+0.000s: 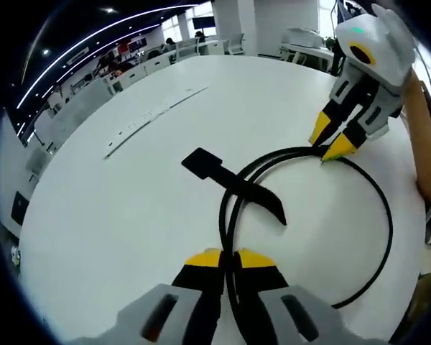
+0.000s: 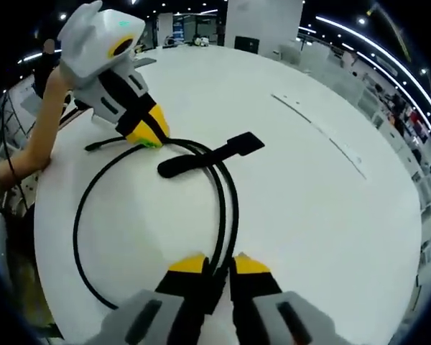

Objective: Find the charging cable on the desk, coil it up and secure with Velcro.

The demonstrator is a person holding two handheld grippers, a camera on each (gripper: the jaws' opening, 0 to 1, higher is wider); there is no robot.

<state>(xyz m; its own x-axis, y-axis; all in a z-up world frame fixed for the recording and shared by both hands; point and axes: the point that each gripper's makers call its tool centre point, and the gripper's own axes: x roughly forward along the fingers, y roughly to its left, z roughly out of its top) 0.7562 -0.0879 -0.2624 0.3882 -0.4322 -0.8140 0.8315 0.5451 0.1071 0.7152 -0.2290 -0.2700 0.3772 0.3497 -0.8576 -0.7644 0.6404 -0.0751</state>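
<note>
Open-plan office, white round worktop (image 1: 115,215) under ceiling strip lights. Left gripper (image 1: 228,260) is pinching the charging cable (image 1: 383,215), its jaws pressed together on the doubled strands at the near side of the loop. Right gripper (image 2: 212,267) is likewise clamped on the cable at the opposite side, so the coil lies stretched between the two. The Velcro strap (image 1: 233,183) lies flat across the strands, its long axis crosswise to them, broad tab end free on the worktop. Judgement: the strap sits between the grippers, marginally nearer the left. The right gripper view alone shows a loose cable end trailing beside the left gripper
</note>
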